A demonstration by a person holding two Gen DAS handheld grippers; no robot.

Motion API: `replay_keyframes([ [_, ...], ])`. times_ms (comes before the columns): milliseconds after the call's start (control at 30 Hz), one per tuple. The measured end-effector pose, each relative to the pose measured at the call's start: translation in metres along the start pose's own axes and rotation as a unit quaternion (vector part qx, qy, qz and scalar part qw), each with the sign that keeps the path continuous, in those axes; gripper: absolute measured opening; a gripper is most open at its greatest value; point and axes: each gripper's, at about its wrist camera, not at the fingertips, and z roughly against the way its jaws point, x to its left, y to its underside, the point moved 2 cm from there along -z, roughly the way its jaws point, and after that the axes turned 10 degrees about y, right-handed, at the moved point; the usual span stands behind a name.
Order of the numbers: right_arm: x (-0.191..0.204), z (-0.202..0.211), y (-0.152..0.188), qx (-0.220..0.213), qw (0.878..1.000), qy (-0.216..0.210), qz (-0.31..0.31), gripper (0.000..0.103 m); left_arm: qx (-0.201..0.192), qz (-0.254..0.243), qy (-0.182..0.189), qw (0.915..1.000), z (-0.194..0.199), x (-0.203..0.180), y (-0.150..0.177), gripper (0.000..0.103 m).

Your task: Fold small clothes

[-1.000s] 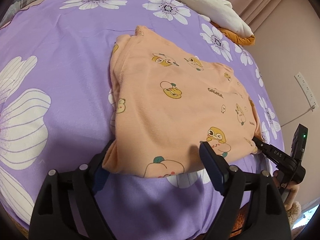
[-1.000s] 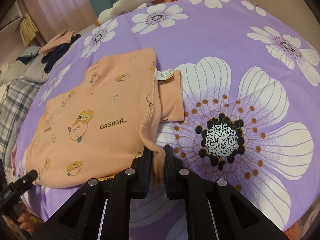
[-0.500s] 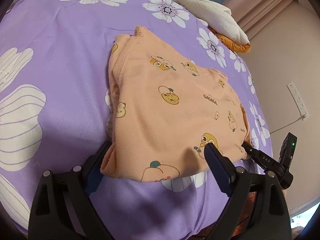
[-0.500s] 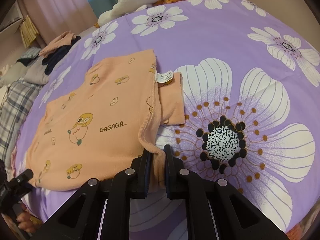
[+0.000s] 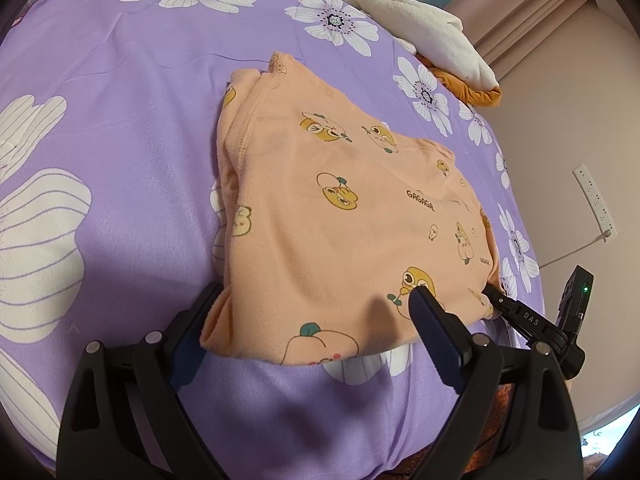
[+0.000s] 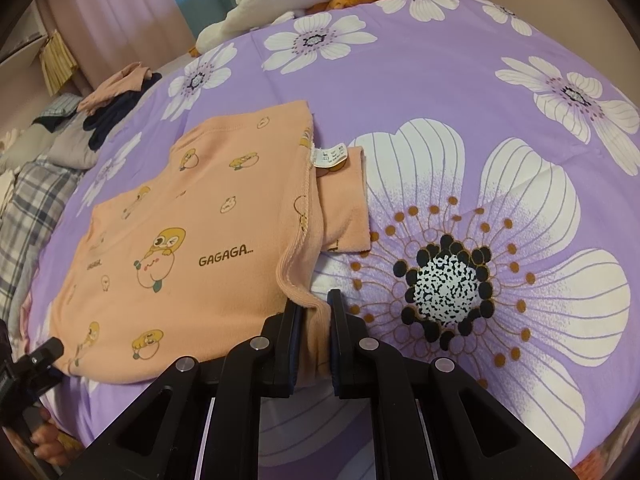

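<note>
A small peach top [image 5: 340, 208] with cartoon prints and "GAGAGA" lettering lies partly folded on the purple flowered bedspread [image 5: 120, 120]. My left gripper [image 5: 316, 300] is open, its jaws wide apart around the garment's near corner. My right gripper [image 6: 312, 312] is shut on the ribbed edge of the same top [image 6: 180, 232]; it also shows in the left wrist view [image 5: 504, 304] at the garment's far corner. A folded-under part with a white label [image 6: 330, 158] sticks out on the right.
A white and orange plush toy [image 5: 420, 36] lies at the bed's far edge. Other clothes [image 6: 116, 96] and a plaid fabric [image 6: 28, 208] lie at the left in the right wrist view. A wall with a power strip [image 5: 592, 196] is close on the right.
The left gripper has moved slightly forward over the garment's near corner. The right gripper stays shut on the edge and has barely moved.
</note>
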Motion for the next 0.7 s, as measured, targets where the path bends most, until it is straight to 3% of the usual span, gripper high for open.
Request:
replay_keyframes([
  [567, -0.0014, 0.0003, -0.0025, -0.003, 1.000, -0.003, -0.004, 0.008, 0.000, 0.004, -0.001, 1.0000, 0.0004, 0.0010, -0.0007, 0.089],
  [633, -0.0013, 0.0006, -0.0031, -0.006, 1.000, -0.002, -0.003, 0.008, -0.002, 0.009, -0.013, 0.9999, 0.0020, 0.0020, -0.0006, 0.079],
  [700, -0.0011, 0.0010, -0.0027, -0.008, 1.000, -0.001, -0.003, 0.008, -0.013, 0.020, -0.040, 0.9989, 0.0061, 0.0060, -0.0005, 0.053],
])
